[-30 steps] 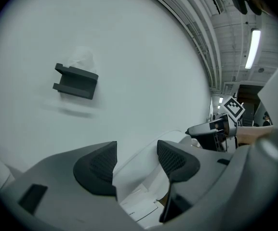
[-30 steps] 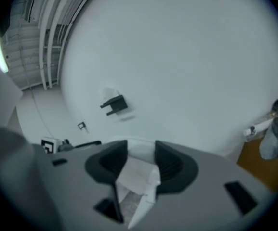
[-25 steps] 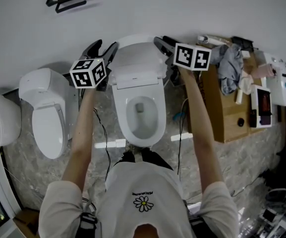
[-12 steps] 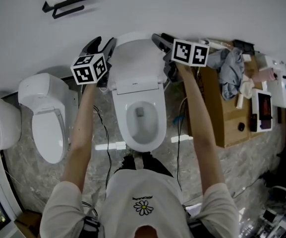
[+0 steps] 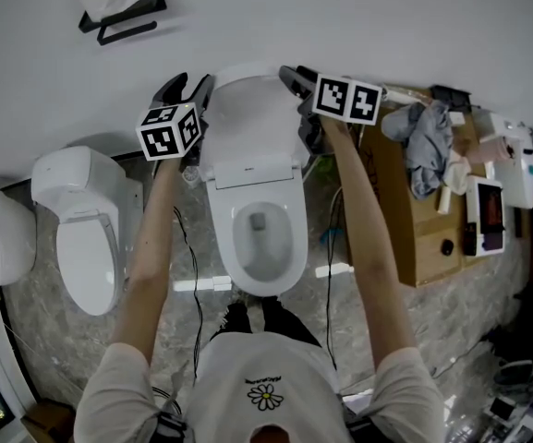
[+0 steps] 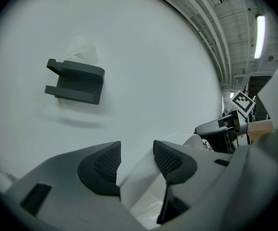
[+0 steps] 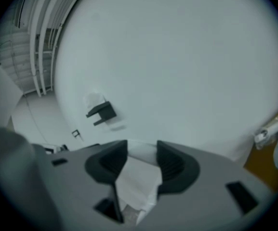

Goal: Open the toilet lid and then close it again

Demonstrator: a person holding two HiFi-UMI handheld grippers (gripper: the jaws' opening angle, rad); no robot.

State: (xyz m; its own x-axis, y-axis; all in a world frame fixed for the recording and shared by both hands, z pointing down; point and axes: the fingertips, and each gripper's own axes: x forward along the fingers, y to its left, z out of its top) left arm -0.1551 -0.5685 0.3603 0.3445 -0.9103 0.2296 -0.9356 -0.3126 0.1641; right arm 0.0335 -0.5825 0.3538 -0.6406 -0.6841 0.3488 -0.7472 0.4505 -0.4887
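Left gripper point(image 6: 135, 160): my jaws apart, just been closing about one edge of the toilet lid point(image 5: 252, 118);
Right gripper point(image 7: 141, 163): jaws pinching the lid's opposite edge;
Risk: uneven hold; lid could slip, slam down

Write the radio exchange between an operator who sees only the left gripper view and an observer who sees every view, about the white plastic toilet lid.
Operator: Is the white plastic toilet lid up or down?
Observer: Up. The head view shows it raised, with the white ceramic bowl uncovered in front of it.
Operator: What is the right gripper doing?
Observer: Its own view shows its black jaws closed on the lid's edge, which fills the gap between them.
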